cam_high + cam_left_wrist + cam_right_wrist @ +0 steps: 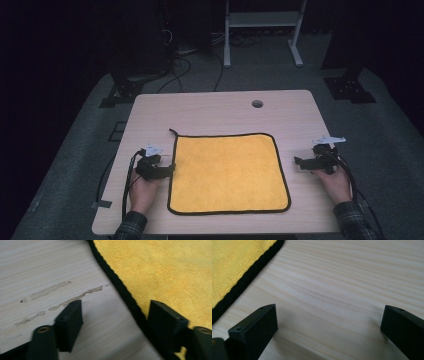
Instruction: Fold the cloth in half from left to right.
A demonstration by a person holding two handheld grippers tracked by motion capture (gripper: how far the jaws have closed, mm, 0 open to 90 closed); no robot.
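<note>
A yellow microfibre cloth [229, 172] with black piping is spread flat on the wooden worktop [215, 107], nearer the front edge than the back, its small hanging loop [173, 132] at the back-left corner. The flat, square lay suggests it has been set out ready for handling.

The left gripper [167, 170] is held low at the cloth's left edge. In the left gripper view its fingers [68, 322] are spread wide and empty, one over bare wood, the other over the black hem [117, 286], so the edge is straddled, probably for a pinch. Pale smears [50, 290] mark the wood beside it.

The right gripper [301, 163] is held beside the right edge, apart from the cloth. Its fingers [254, 327] are also wide open, holding nothing, over bare wood.
</note>
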